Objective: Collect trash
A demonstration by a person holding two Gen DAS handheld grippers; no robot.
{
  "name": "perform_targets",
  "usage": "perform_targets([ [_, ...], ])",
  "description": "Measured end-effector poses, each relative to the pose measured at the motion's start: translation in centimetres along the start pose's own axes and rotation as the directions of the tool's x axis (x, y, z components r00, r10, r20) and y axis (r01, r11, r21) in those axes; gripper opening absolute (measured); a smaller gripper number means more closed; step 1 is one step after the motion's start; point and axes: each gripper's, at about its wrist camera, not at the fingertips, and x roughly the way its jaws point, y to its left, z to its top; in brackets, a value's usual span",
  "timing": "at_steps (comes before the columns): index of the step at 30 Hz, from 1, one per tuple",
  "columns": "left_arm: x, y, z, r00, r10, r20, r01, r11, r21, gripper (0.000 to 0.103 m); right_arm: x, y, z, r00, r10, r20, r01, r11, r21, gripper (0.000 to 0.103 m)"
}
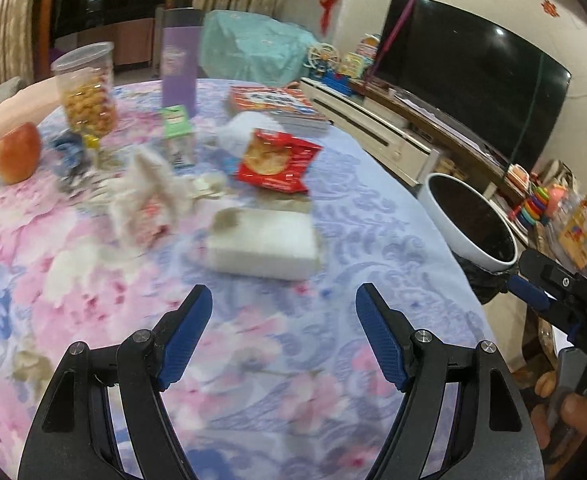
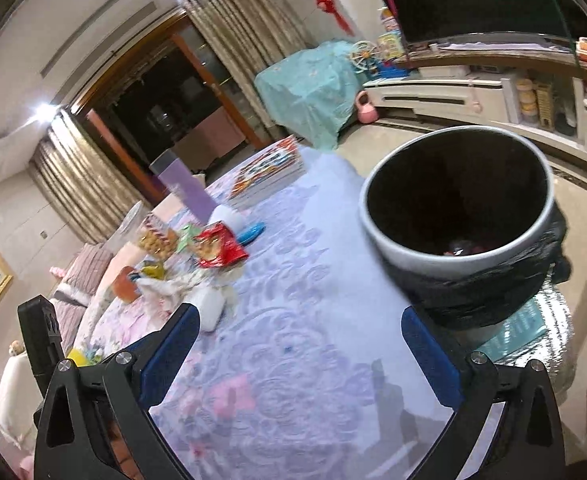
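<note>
Trash bin (image 2: 459, 196) (black-lined) stands beside the table (image 1: 373, 216); both hand-held grippers, left (image 1: 284, 304) and right (image 2: 299, 322), gape wide, empty.

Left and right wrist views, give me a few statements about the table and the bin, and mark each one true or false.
1. The left gripper is open and holds nothing. True.
2. The red snack wrapper is already inside the trash bin. False: it lies on the table.
3. The trash bin has a black liner folded over its outside. True.
4. The apple sits next to the white tissue pack. False: it is far off at the table's left edge.
5. The right gripper is shut on a wrapper. False: it is open and holds nothing.
</note>
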Motion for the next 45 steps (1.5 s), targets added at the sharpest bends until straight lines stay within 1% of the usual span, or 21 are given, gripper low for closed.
perform_targets([
  [8,-1.0,4.1,-0.6,0.999,0.049,0.002,-0.049,0.997,-0.055,0.076,2.2,2.9,-1.6,0.998,0.041,-0.054,-0.045,0.997,-0.063,0.102],
  [15,-1.9,7.2,-0.9,0.995,0.097,0.009,-0.096,0.992,-0.085,0.076,4.5,4.9,-2.7,0.990,0.073,-0.122,-0.090,0.986,-0.141,0.102],
  [20,-1.5,9.0,-0.9,0.993,0.117,-0.006,-0.117,0.986,-0.118,0.076,6.0,6.3,-2.9,0.983,0.086,-0.165,-0.119,0.972,-0.204,0.102],
  [24,-1.1,9.8,-0.7,0.992,0.123,-0.017,-0.124,0.985,-0.123,0.076,7.1,7.4,-2.9,0.975,0.098,-0.199,-0.152,0.949,-0.276,0.102],
  [31,0.5,11.3,0.0,0.993,0.112,-0.040,-0.117,0.982,-0.146,0.076,9.4,9.4,-2.7,0.966,0.090,-0.244,-0.182,0.903,-0.388,0.102],
  [38,2.0,12.9,0.9,0.995,0.079,-0.064,-0.090,0.978,-0.187,0.076,12.1,10.5,-2.1,0.955,0.085,-0.283,-0.210,0.869,-0.449,0.102],
  [45,4.2,13.9,2.6,0.995,0.041,-0.086,-0.059,0.976,-0.209,0.076,14.9,11.3,-1.4,0.932,0.086,-0.353,-0.268,0.819,-0.508,0.102],
])
